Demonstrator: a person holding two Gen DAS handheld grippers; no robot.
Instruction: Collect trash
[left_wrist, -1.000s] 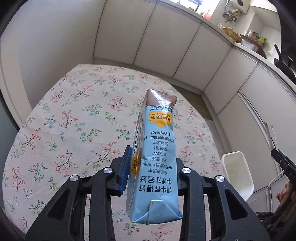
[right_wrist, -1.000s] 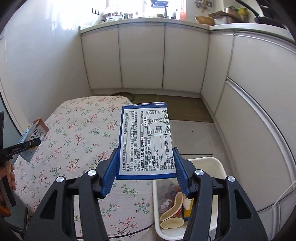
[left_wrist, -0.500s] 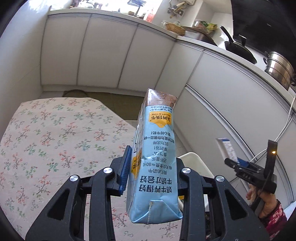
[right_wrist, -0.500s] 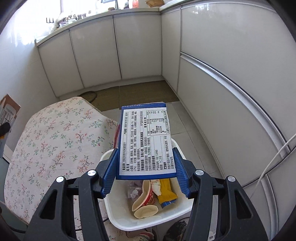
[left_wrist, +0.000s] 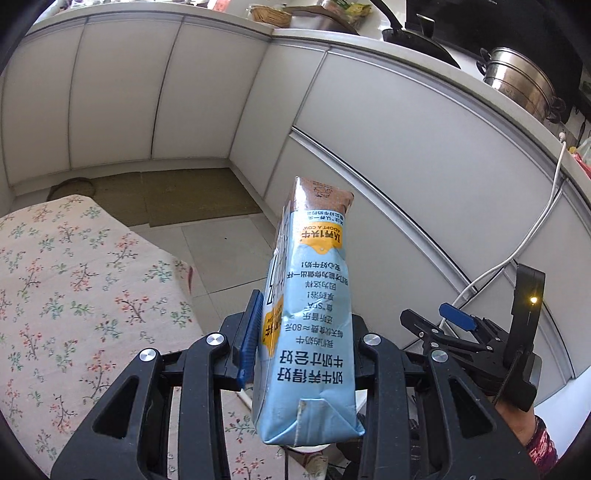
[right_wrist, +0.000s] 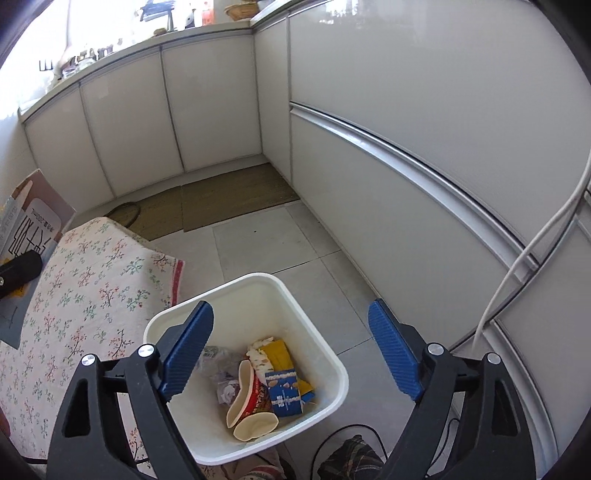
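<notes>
- Holding a milk carton (left_wrist: 308, 314) in the left gripper (left_wrist: 303, 347), pads clenched on its lower half; carton is standing nearly upright, brown top pointing away toward the cabinets (left_wrist: 406, 155).
- Right gripper (right_wrist: 291, 350) is opening, nothing between its jaws; it is hanging over the white bin (right_wrist: 334, 354).
- A blue box (right_wrist: 284, 393) is lying inside the bin, on the right side, beside a crushed noodle cup (right_wrist: 245, 395) and a yellow wrapper (right_wrist: 280, 356).
- In the left wrist view the right gripper (left_wrist: 439, 321) is sitting right of the carton, near it, not touching.
- Bin is mostly hiding behind the carton in the left view, so I cannot tell whether the carton is over the opening yet.
- Bin is standing on the floor tiles (right_wrist: 258, 243), just beside the right edge of the floral table (right_wrist: 92, 295).
- Risk: letting go early is likely dropping the carton on the table edge or the floor, since the bin is tucked close to the cloth.
- Risk: the two grippers are crowding the same spot; the carton could be clipping the right fingers if that hand is not clearing out first.
- Risk: the tall carton could be landing on the rim and tipping out, or bouncing off the piled trash.
</notes>
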